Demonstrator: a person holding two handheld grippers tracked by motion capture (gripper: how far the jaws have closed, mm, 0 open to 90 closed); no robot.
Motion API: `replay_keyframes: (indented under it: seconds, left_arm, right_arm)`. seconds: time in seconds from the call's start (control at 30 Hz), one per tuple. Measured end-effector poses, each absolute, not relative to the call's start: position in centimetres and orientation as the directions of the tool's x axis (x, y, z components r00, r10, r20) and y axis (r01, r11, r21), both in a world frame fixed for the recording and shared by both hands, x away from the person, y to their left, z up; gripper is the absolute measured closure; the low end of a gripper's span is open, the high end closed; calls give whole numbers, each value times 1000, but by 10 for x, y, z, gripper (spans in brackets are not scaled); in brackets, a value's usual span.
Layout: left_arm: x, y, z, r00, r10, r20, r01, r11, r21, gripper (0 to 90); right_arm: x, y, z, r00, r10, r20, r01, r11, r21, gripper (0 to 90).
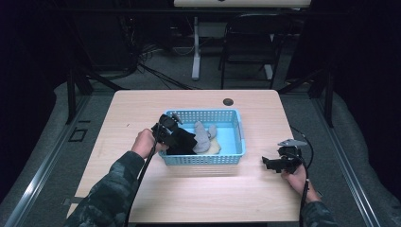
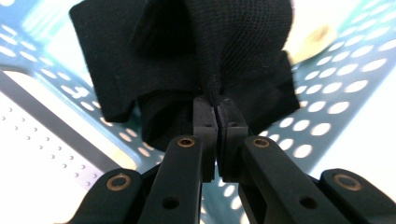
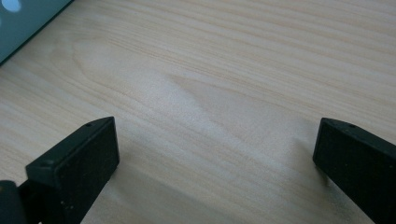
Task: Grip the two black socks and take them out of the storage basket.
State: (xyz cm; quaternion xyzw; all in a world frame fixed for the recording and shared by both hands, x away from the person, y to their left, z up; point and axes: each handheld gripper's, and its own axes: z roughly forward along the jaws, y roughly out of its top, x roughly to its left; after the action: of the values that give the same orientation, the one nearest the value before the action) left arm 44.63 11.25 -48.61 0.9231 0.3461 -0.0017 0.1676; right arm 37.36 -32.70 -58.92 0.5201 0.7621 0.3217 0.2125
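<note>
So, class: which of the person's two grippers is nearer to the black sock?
Left. The left gripper is shut on the black sock at the blue basket. The right gripper rests open on the table, apart from the basket.

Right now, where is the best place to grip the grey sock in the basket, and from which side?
Probably its upper end, from above: the grey sock lies in the blue basket beside the black sock, so the walls block a sideways approach.

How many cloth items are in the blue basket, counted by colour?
Black knitted cloth item: 1, pinched by the left gripper
Grey soft cloth item: 1
Cream cloth item: 1
Total: 3, all in the light blue perforated plastic basket.
</note>
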Motion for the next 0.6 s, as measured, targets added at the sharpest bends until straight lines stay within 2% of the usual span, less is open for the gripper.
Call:
replay_keyframes:
  seconds: [0.33,0.6]
  left_arm:
    - [449,118,-450,772,621,-134,621,-691,371,881]
    - [451,114,-417,787,609,-100,591,-695,410,881]
  right_arm:
    - [374,-327,-589,-369,929,11,656,252,712,0]
    - [374,-327,-589,-369,929,11,656,252,712,0]
